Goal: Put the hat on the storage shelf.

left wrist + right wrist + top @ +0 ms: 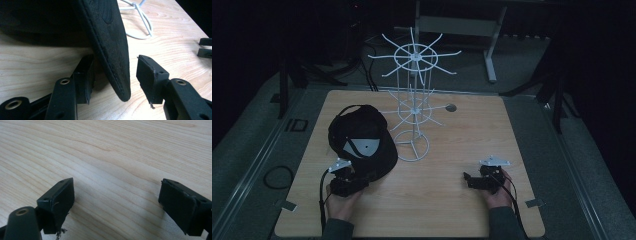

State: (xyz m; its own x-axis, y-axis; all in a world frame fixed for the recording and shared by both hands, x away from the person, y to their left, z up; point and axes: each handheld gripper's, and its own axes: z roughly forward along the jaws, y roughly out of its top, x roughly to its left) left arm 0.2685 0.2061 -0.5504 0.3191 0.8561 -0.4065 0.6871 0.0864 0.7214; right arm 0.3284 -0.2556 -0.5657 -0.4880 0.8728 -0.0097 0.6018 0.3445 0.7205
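A black cap [362, 137] lies upside down on the wooden table [452, 210], left of a white wire rack [413, 100]. My left gripper [367, 181] is at the cap's near edge. In the left gripper view its jaws stand open on either side of the cap's brim [112, 47], left gripper [117, 77], with a gap at each pad. My right gripper [468, 180] rests low over bare wood at the front right. In the right gripper view the right gripper [116, 200] is wide open with nothing between its jaws.
The rack's round wire base [140, 27] sits just behind the cap's brim. Its upper spokes [414, 52] spread wide above the table's middle. A small dark disc [451, 107] lies at the back. A black cable loop [278, 176] lies off the left edge.
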